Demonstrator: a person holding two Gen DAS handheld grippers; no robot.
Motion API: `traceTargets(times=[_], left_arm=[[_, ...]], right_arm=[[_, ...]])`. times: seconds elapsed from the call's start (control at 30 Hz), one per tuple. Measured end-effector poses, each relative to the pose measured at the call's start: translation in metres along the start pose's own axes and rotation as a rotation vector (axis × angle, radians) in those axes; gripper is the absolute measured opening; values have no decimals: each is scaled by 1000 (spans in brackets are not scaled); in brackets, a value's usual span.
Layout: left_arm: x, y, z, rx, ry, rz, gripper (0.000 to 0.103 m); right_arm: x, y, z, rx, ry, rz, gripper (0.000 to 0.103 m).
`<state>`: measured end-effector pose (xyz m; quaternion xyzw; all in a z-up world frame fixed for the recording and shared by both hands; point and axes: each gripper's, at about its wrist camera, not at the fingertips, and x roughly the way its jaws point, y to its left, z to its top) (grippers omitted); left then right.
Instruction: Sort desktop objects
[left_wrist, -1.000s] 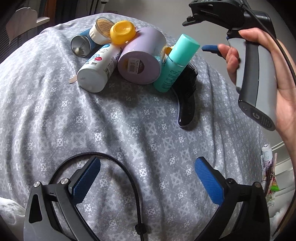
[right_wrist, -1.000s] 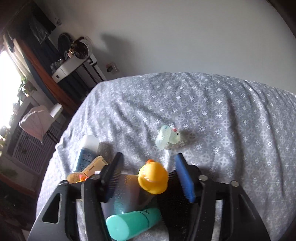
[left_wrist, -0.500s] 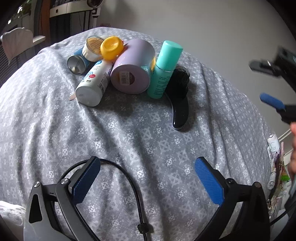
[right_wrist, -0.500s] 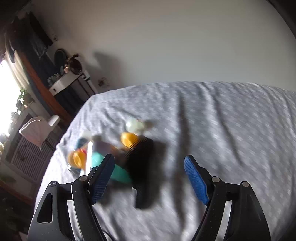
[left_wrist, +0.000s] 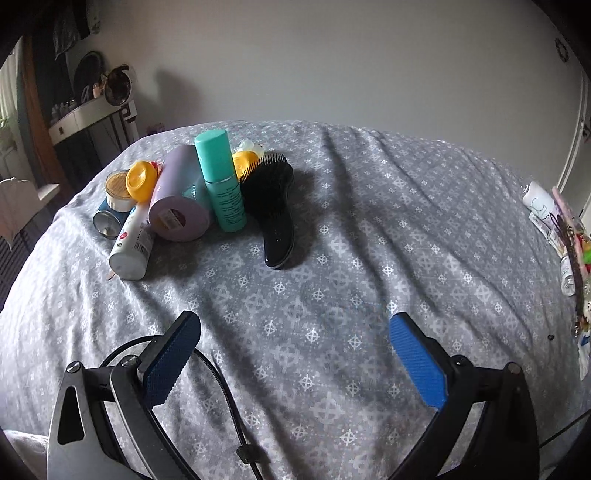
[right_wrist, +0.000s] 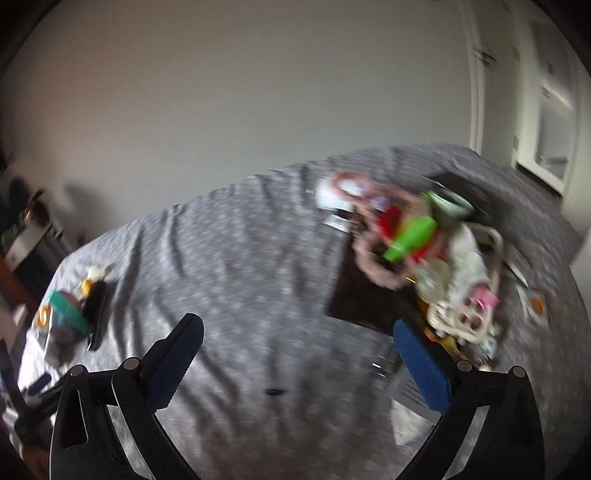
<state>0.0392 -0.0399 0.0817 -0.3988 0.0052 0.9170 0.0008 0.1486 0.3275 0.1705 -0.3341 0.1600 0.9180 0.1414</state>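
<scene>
Right wrist view: your right gripper (right_wrist: 295, 354) has dropped the duck and swung off, jaws opening wide, nothing between them.
It now faces the blurred unsorted heap (right_wrist: 424, 254) at 2 o'clock; a second ago it sat over the sorted cluster. Left wrist view: that cluster sits at 10 o'clock — teal bottle (left_wrist: 221, 184), black hairbrush (left_wrist: 275, 210), lavender tube (left_wrist: 179, 206), yellow duck (left_wrist: 243, 162) tucked behind. Left gripper (left_wrist: 295, 365) hovers spread, empty. One more item sorted; heap next, likely.
</scene>
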Motion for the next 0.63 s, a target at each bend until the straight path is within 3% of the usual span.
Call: traceTargets(times=[0.07, 0.2, 0.3, 0.47, 0.63], left_arm=[[0, 2, -5, -14, -9, 45, 102], [7, 18, -12, -114, -3, 218, 102], [16, 26, -14, -125, 39, 218, 102], [17, 15, -18, -40, 34, 200, 102], [23, 8, -21, -26, 75, 161, 102]], right_arm=[[-2, -18, -5, 29, -5, -13, 103], [8, -24, -25, 11, 28, -29, 103], [26, -15, -39, -7, 115, -17, 103], [48, 14, -58, -129, 193, -2, 103], [82, 18, -79, -149, 323, -42, 103]])
